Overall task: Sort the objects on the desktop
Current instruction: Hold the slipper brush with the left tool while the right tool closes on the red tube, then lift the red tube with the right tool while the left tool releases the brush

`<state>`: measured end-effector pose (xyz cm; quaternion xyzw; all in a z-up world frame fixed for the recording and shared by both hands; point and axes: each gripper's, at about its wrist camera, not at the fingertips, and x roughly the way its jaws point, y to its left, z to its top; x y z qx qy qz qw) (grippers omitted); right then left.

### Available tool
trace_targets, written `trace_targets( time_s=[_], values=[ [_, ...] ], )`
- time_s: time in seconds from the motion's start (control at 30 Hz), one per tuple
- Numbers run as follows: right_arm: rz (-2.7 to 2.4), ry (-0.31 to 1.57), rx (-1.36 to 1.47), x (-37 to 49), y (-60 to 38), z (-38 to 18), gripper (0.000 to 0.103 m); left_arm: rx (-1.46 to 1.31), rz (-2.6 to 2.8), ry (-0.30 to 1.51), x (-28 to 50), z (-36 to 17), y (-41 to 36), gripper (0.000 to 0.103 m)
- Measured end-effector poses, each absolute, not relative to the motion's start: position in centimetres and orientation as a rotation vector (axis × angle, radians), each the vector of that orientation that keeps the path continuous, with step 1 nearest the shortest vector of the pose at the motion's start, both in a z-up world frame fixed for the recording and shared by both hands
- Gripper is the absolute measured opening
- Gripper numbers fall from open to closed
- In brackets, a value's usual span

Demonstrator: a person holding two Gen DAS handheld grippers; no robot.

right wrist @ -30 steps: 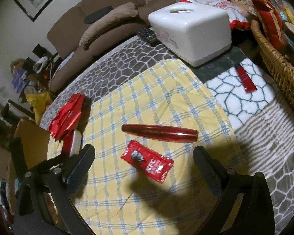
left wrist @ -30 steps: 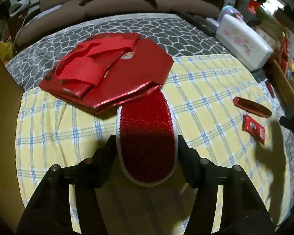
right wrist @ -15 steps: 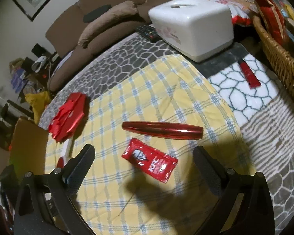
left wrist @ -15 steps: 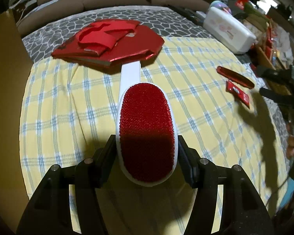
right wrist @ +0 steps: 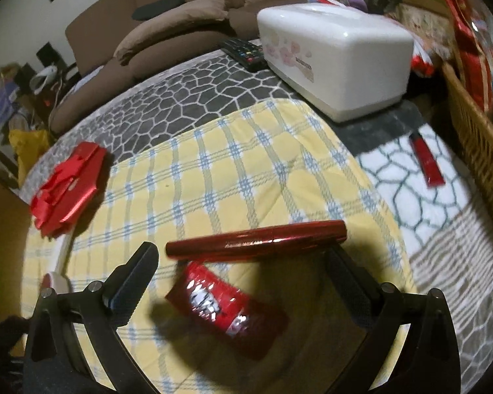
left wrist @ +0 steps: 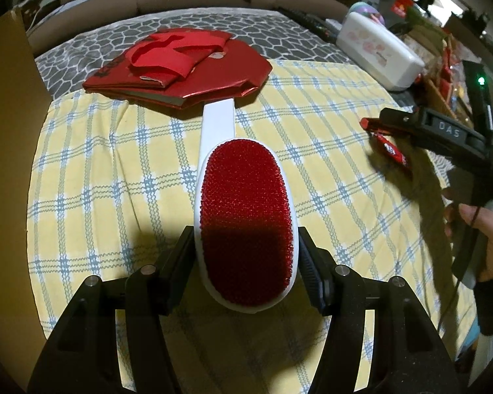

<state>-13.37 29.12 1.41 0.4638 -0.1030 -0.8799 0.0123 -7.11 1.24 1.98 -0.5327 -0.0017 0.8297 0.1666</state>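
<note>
My left gripper [left wrist: 246,256]: it squeezes the fat red end of the lint brush [left wrist: 245,216]. The brush's white handle points away from me, toward the red paper pile [left wrist: 180,65].
My right gripper [right wrist: 243,279]: its fingers are spread wide and hold nothing. It tips down over the yellow checked cloth [right wrist: 213,170].
Sauce packet [right wrist: 226,308]: it lies flat on the cloth, right under my right gripper, between the two fingers.
Red tube [right wrist: 256,241]: it lies just past the packet. Its long side runs left to right, from one finger to the other.
Closer hand: the right one, I think. The left is busy with the brush and well apart.
Next move: I think I go down and pinch the packet.
Far back: a white tissue box [right wrist: 335,55] and a wicker basket [right wrist: 476,144].
</note>
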Motion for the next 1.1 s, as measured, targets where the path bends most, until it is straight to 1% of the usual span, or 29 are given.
trace_targets(
  time_s=[0.07,0.13,0.23,0.37,0.43,0.5,0.6,0.7,0.77,0.83,0.93,0.97,1.0,1.03,1.1],
  values=[
    [-2.745,-0.256,1.450,-13.6,29.1,1.2,0.102,-1.513,2.360,0.004,-7.2,1.9,1.3,0.056],
    [-2.715,-0.260,1.443,-13.5,29.2,1.1,0.102,-1.512,2.360,0.006,-7.2,2.0,1.4,0.057],
    [-2.634,-0.343,1.425,-13.3,29.3,1.0,0.102,-1.513,2.359,0.004,-7.2,1.9,1.4,0.057],
    [-2.536,-0.540,1.352,-13.3,29.2,1.2,0.102,-1.516,2.356,-0.009,-7.1,1.9,1.3,0.057],
    [-2.544,-0.571,1.359,-13.5,28.7,1.1,0.102,-1.519,2.355,-0.016,-7.1,1.9,1.2,0.057],
    [-2.577,-0.534,1.351,-13.6,27.8,1.1,0.102,-1.522,2.352,-0.024,-7.1,2.0,1.2,0.057],
    [-2.659,-0.425,1.378,-14.2,27.1,0.9,0.092,-1.522,2.349,-0.029,-7.0,1.9,1.1,0.056],
    [-2.689,-0.480,1.389,-14.9,27.6,0.9,0.091,-1.521,2.351,-0.020,-7.0,1.9,1.2,0.056],
    [-2.703,-0.495,1.399,-15.1,28.0,0.9,0.084,-1.518,2.353,-0.006,-7.0,1.9,1.3,0.056],
    [-2.719,-0.478,1.410,-14.8,28.3,0.9,0.067,-1.515,2.352,0.006,-7.0,1.8,1.3,0.056],
    [-2.696,-0.508,1.412,-14.4,29.5,0.8,0.052,-1.514,2.353,0.005,-7.1,1.8,1.4,0.056],
    [-2.685,-0.531,1.415,-14.2,29.9,0.7,0.050,-1.515,2.353,0.002,-7.1,1.8,1.4,0.056],
    [-2.674,-0.562,1.418,-14.1,30.4,0.7,0.042,-1.516,2.353,-0.002,-7.1,1.8,1.4,0.056],
    [-2.664,-0.591,1.431,-13.8,30.9,0.7,0.025,-1.516,2.352,-0.004,-7.1,1.8,1.3,0.056],
    [-2.653,-0.594,1.470,-13.5,31.5,0.4,0.011,-1.518,2.350,-0.010,-7.0,1.8,1.3,0.056]
  ],
)
